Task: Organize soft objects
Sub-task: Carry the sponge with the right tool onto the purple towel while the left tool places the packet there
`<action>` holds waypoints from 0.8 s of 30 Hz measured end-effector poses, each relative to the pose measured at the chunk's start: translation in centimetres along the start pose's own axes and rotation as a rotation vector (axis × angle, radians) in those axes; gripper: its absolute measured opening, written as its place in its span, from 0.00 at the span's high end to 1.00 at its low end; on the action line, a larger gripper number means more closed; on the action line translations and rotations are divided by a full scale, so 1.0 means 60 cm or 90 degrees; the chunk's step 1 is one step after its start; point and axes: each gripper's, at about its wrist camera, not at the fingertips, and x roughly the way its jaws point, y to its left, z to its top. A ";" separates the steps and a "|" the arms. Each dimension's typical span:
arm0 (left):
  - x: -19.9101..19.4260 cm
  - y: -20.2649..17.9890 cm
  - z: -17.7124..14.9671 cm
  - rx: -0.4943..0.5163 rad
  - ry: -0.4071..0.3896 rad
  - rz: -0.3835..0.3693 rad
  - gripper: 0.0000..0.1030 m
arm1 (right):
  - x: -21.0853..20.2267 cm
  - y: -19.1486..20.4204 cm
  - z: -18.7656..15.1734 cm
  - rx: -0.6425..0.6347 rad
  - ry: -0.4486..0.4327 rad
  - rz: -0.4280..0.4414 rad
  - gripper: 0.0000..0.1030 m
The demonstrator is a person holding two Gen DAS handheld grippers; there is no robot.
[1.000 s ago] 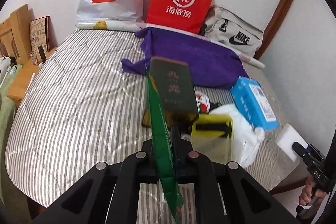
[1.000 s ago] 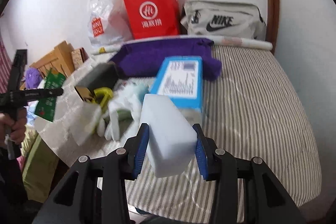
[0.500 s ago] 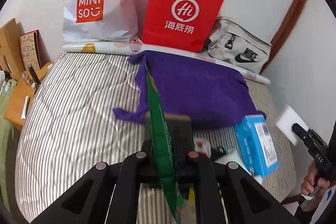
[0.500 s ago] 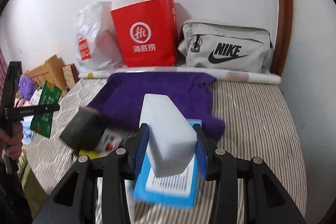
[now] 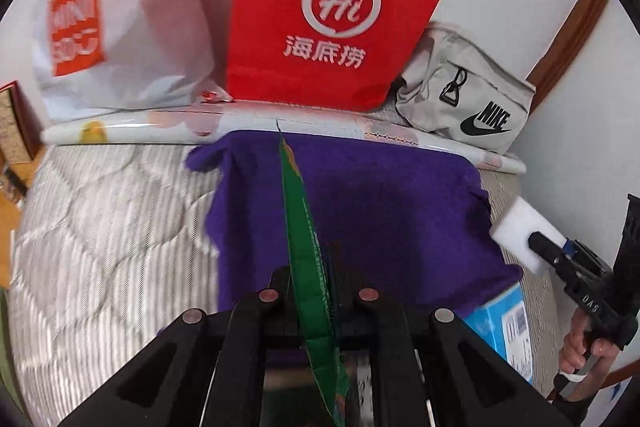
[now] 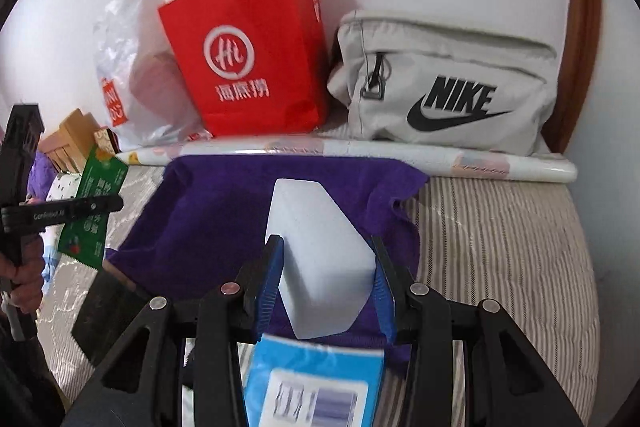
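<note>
My left gripper (image 5: 310,279) is shut on a flat green packet (image 5: 304,247), held edge-on above the purple cloth (image 5: 380,211) spread on the striped bed (image 5: 104,247). In the right wrist view the same green packet (image 6: 94,211) hangs from the left gripper (image 6: 86,207) at the left edge. My right gripper (image 6: 326,267) is shut on a white foam block (image 6: 316,251), over the near part of the purple cloth (image 6: 208,219). The white foam block (image 5: 520,223) also shows at the right of the left wrist view.
A red paper bag (image 5: 328,15), a white plastic bag (image 5: 116,27) and a grey Nike bag (image 6: 444,83) stand along the wall behind a rolled sheet (image 6: 360,153). A blue box (image 6: 312,383) and a dark box (image 6: 104,311) lie near the bed's front. A person's hand (image 5: 580,347) holds the right gripper.
Both grippers moved forward over the bed toward the wall, each with its object. The bags and purple cloth now look larger and nearer; the clutter at the front has slid below.
</note>
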 end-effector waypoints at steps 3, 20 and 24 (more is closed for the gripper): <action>0.039 -0.002 0.023 0.002 0.023 -0.008 0.91 | 0.036 -0.005 0.006 -0.003 0.029 0.003 0.59; 0.195 -0.019 0.061 0.019 0.127 0.001 0.91 | 0.139 -0.021 0.017 -0.021 0.116 -0.007 0.58; 0.202 -0.021 0.059 0.023 0.133 0.004 0.91 | 0.138 -0.021 0.018 -0.026 0.113 -0.010 0.56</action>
